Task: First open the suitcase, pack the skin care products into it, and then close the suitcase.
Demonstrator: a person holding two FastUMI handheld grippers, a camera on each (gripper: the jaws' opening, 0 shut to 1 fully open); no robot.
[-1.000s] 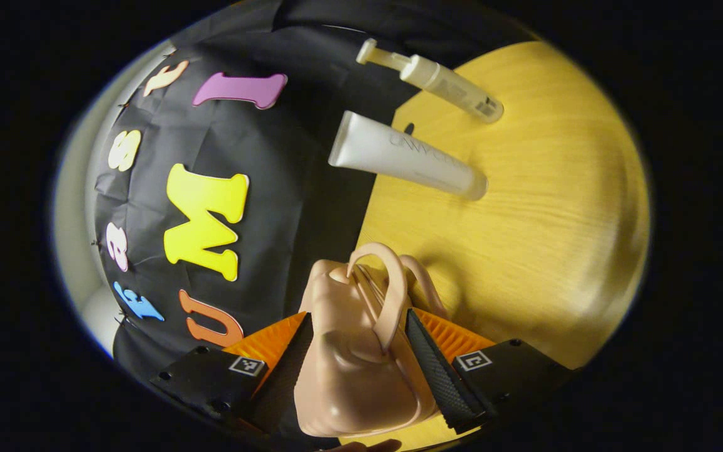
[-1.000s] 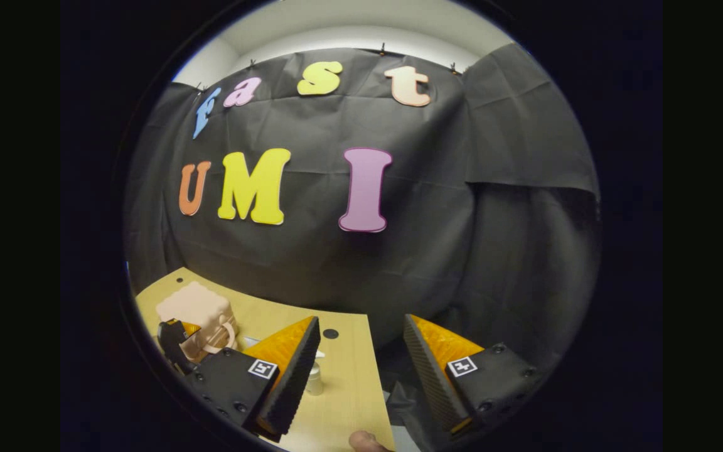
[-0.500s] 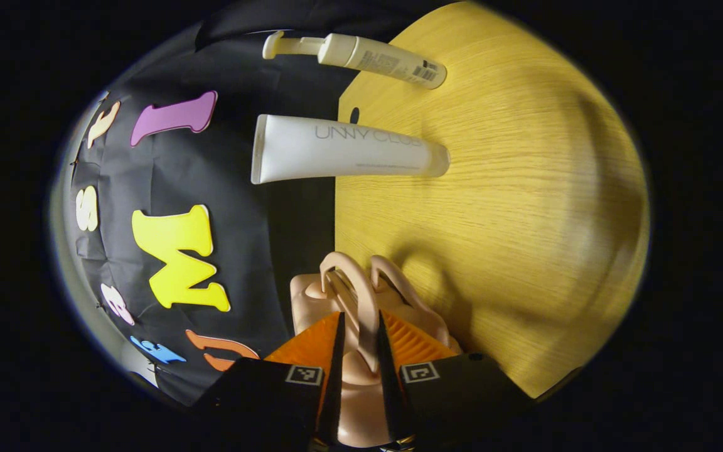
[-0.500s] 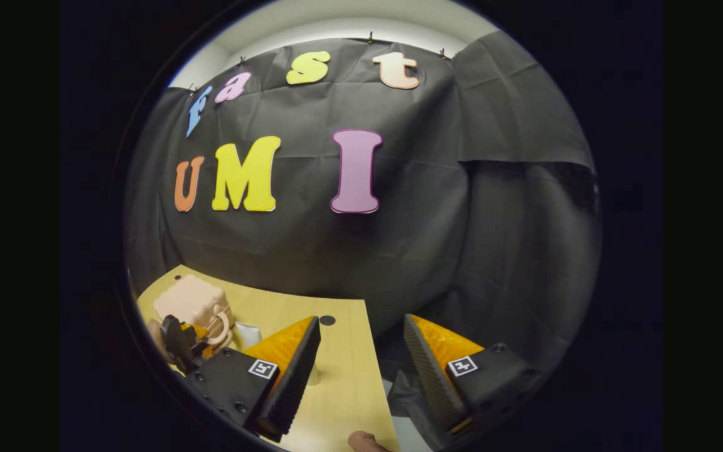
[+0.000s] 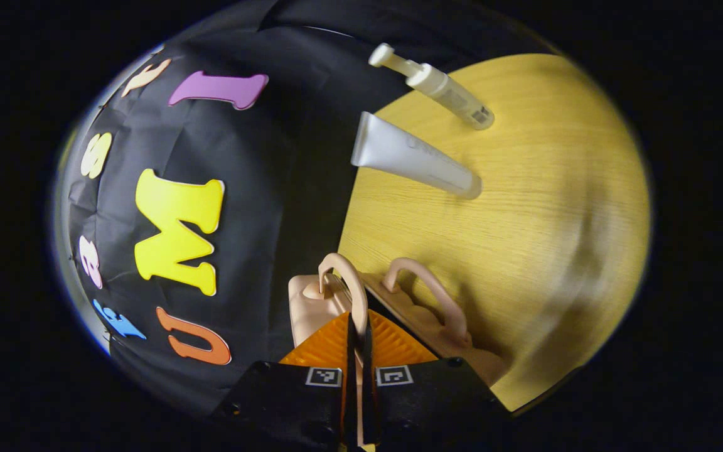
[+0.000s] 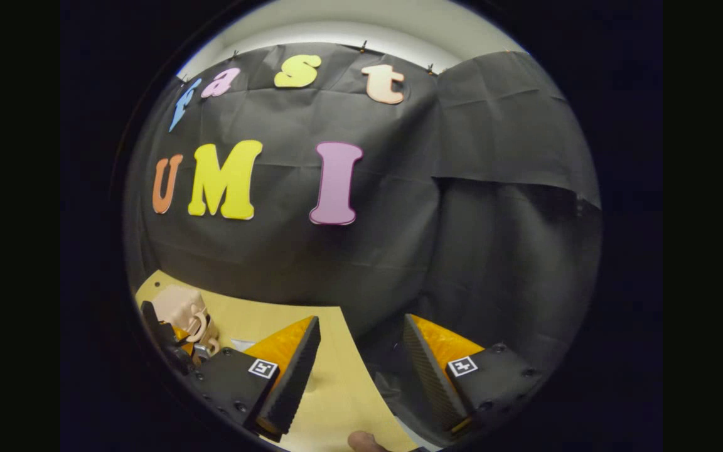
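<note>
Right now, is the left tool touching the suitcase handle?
Touching. In the left gripper view the left tool is shut on one suitcase handle, both fingers pressing its loop with no gap; the suitcase is partly open.

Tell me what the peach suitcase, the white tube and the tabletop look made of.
Small peach suitcase: likely moulded hard plastic, smooth with a soft sheen, handles rigid loops. White squeeze tube: probably soft matte plastic, one end crimped flat. Yellow tabletop: wood or wood-look laminate, showing fine parallel grain lines.

Left gripper clamping, right gripper gaping

The left gripper (image 5: 358, 351) is pinching a handle (image 5: 346, 285) between both fingers; the right gripper (image 6: 361, 358) is hanging with fingers wide apart.
</note>
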